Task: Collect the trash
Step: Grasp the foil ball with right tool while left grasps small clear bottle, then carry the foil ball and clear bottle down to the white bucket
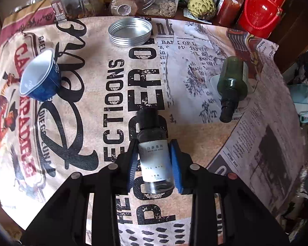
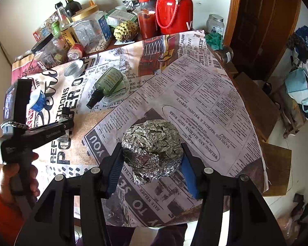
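My left gripper (image 1: 154,160) is shut on a small clear bottle (image 1: 154,155) with a black cap and white label, its blue pads pressing both sides. It also shows in the right wrist view (image 2: 64,121). My right gripper (image 2: 152,164) is shut on a crumpled foil ball (image 2: 153,149) above the printed tablecloth. A blue cup (image 1: 41,78) lies tipped at the left. A silver lid (image 1: 130,31) lies upside down at the back. A green spray bottle (image 1: 232,86) lies on its side at the right.
Jars, sauce bottles, a red flask (image 1: 260,10) and a custard apple (image 1: 201,7) crowd the table's back edge. The table edge (image 2: 264,174) drops off at the right, with a wooden door and bags beyond it.
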Demonstrator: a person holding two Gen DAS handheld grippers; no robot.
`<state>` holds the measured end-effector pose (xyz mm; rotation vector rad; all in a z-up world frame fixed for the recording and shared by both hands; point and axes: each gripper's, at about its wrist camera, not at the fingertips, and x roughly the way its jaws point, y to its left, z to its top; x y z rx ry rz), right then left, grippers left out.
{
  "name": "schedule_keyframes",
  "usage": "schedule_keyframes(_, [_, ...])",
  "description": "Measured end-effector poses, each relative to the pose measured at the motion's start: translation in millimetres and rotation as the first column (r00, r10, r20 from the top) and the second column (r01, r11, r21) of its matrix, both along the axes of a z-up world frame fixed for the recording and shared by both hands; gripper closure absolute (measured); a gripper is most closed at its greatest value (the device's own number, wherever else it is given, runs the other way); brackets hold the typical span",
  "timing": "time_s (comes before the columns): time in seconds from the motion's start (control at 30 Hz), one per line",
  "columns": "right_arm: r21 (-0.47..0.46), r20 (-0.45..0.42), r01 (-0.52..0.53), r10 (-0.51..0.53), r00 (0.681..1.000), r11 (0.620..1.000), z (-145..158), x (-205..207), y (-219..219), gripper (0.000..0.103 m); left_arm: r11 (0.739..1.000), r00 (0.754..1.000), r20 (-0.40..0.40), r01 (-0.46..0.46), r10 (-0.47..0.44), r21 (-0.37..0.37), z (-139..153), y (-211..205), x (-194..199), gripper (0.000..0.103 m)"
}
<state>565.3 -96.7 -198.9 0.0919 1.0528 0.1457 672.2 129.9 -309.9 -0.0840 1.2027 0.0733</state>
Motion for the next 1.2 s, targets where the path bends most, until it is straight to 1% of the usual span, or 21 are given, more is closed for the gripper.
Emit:
schedule_keyframes(0.1, [0.008, 0.022, -0.009, 0.009, 1.0, 1.0, 7, -2, -5, 0.053, 1.0, 1.0, -0.007, -0.003, 0.003, 0.015, 0, -3, -2, 0.075])
schedule_keyframes(0.2, [0.015, 0.053, -0.024, 0.023, 0.998, 1.0, 18, -5, -11, 0.053, 1.0, 1.0, 0.003, -0.024, 0.024, -0.009, 10, -3, -6, 0.076])
schedule_keyframes(0.33, [0.025, 0.096, -0.05, 0.048, 0.994, 0.998, 34, -9, -22, 0.053, 0.999, 0.997, 0.064, -0.049, 0.05, -0.017, 44, -3, -19, 0.076])
schedule_keyframes(0.47, [0.03, 0.157, -0.097, 0.091, 0.983, 0.995, 54, -14, -33, 0.053, 0.996, 0.983, 0.162, -0.078, 0.083, -0.034, 89, -5, -43, 0.076])
schedule_keyframes(0.57, [0.02, 0.212, -0.139, 0.132, 0.968, 0.99, 71, -19, -40, 0.053, 0.991, 0.959, 0.253, -0.123, 0.13, -0.046, 126, -13, -64, 0.076])
schedule_keyframes(0.63, [0.019, 0.246, -0.17, 0.161, 0.956, 0.985, 82, -24, -45, 0.053, 0.987, 0.937, 0.312, -0.147, 0.158, -0.059, 149, -21, -78, 0.076])
schedule_keyframes(0.7, [0.023, 0.279, -0.208, 0.194, 0.941, 0.978, 94, -30, -50, 0.053, 0.984, 0.912, 0.37, -0.171, 0.18, -0.057, 172, -31, -97, 0.076])
schedule_keyframes(0.83, [0.018, 0.339, -0.269, 0.247, 0.908, 0.963, 113, -44, -55, 0.053, 0.978, 0.864, 0.459, -0.199, 0.207, -0.065, 210, -49, -133, 0.076])
schedule_keyframes(0.9, [0.02, 0.371, -0.29, 0.262, 0.891, 0.957, 124, -54, -57, 0.053, 0.977, 0.845, 0.492, -0.203, 0.208, -0.065, 226, -56, -153, 0.076])
schedule_keyframes(0.97, [0.037, 0.397, -0.304, 0.265, 0.879, 0.952, 135, -65, -59, 0.053, 0.978, 0.832, 0.518, -0.198, 0.202, -0.064, 241, -61, -170, 0.076])
schedule_keyframes(1.1, [0.069, 0.452, -0.325, 0.261, 0.853, 0.943, 154, -92, -62, 0.053, 0.981, 0.804, 0.565, -0.185, 0.185, -0.058, 264, -70, -206, 0.076])
schedule_keyframes(1.2, [0.063, 0.483, -0.328, 0.259, 0.836, 0.943, 163, -112, -59, 0.053, 0.985, 0.788, 0.593, -0.16, 0.168, -0.065, 276, -72, -234, 0.076])
